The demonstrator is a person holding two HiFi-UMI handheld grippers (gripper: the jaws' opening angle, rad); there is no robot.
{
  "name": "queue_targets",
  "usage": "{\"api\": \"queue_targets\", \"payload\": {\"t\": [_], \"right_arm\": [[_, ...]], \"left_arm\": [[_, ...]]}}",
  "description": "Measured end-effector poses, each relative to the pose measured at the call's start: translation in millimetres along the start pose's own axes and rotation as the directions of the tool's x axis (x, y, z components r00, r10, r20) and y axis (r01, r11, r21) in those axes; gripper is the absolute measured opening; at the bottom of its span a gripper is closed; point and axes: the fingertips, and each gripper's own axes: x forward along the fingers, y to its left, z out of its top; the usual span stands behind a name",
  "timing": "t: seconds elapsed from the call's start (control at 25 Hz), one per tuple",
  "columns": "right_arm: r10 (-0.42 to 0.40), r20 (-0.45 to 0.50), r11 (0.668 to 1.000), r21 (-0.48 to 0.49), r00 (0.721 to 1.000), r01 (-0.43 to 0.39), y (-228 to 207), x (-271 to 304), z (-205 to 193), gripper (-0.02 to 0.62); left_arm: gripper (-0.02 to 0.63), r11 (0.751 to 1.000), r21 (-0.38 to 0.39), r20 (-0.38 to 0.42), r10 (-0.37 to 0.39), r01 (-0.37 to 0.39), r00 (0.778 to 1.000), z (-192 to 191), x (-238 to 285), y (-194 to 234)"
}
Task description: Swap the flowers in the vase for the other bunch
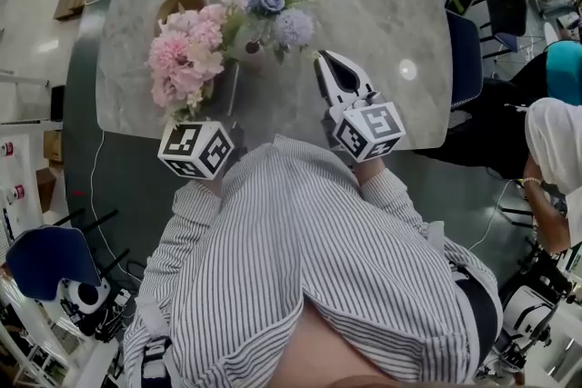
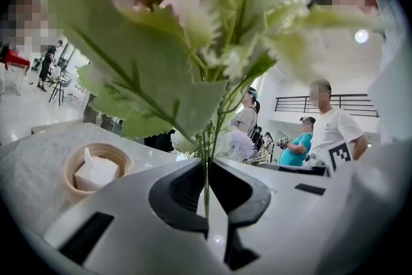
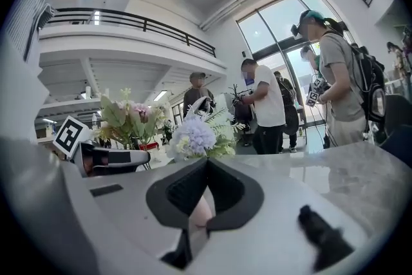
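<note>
On the table [image 1: 391,23], beside the blue bunch [image 1: 273,4], the left gripper [image 2: 206,164] fingers are clamping the pink bunch [image 1: 186,59] by its stems. The right gripper [image 3: 206,163] fingers, together and empty, are probably needing to open for the blue bunch next.

Two bunches of flowers: one pink bunch [image 1: 186,59] and one blue bunch [image 1: 273,9]. There is one wooden holder [image 1: 177,3] and one table [image 1: 400,14].

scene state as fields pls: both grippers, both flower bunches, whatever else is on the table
left gripper: shut on thin green stems of pink bunch
right gripper: shut, holds nothing
blue bunch: upright mid-table, just beyond right gripper; base hidden by blooms
other: wicker basket with tissue, on marble table
</note>
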Motion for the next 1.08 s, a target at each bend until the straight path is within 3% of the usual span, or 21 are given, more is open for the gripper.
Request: {"api": "queue_targets", "payload": {"t": [1.08], "right_arm": [[0.009,-0.01,1.0,-0.004,1.0,-0.009,3,-1,-5,0.014]], "left_arm": [[0.026,0.999,-0.011,0.02,0.034,-0.033,0.999,-3,-12,1]]}}
